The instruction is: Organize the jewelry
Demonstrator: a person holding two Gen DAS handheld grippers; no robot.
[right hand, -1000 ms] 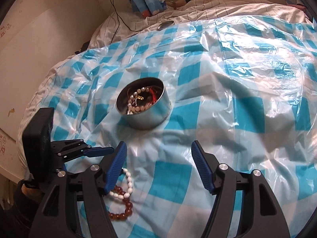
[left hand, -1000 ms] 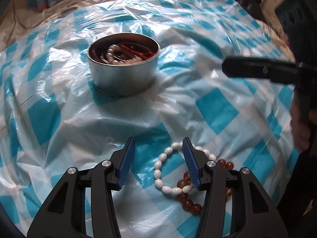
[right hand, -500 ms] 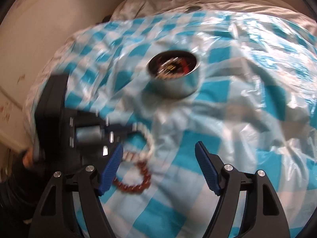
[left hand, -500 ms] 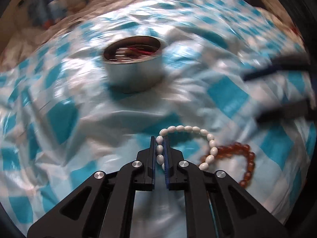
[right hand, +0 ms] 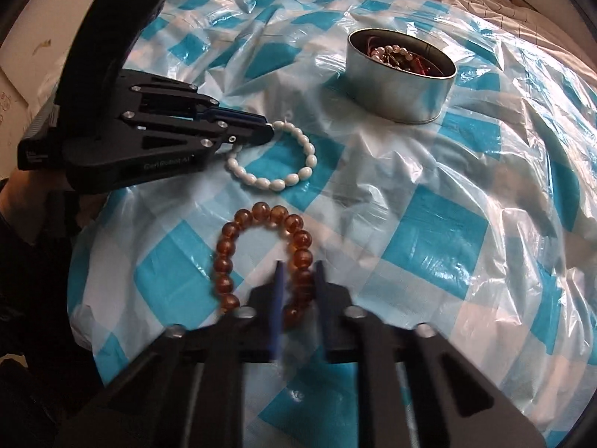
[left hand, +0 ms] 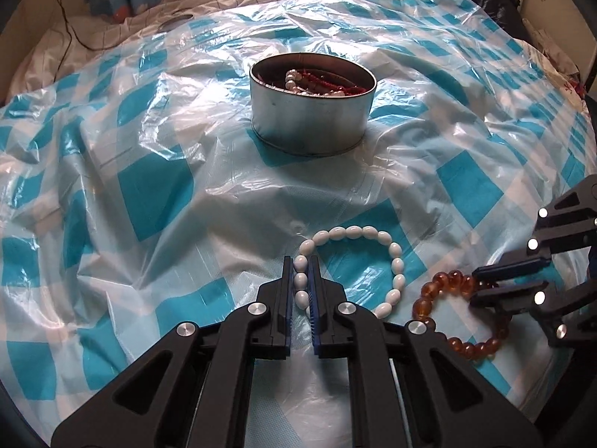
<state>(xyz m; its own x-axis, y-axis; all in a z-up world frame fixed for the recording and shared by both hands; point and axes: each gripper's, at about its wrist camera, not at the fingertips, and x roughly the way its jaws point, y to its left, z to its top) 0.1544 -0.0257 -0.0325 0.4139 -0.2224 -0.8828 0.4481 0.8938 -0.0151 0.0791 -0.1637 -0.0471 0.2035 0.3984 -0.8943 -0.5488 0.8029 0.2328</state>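
white bead bracelet [left hand: 377, 257] clamped in left gripper [left hand: 300, 264]; right gripper [right hand: 298, 267] jaws closing around amber bracelet [right hand: 242, 246]

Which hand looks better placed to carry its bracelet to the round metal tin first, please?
Probably left: the left gripper is shut on the white bead bracelet, while the right gripper's jaws are closing around the amber bead bracelet.

We see soft daylight glaring off the crinkled plastic sheet [left hand: 149, 171]; fisheye edges darken, and the right gripper [right hand: 298, 272] blurs.
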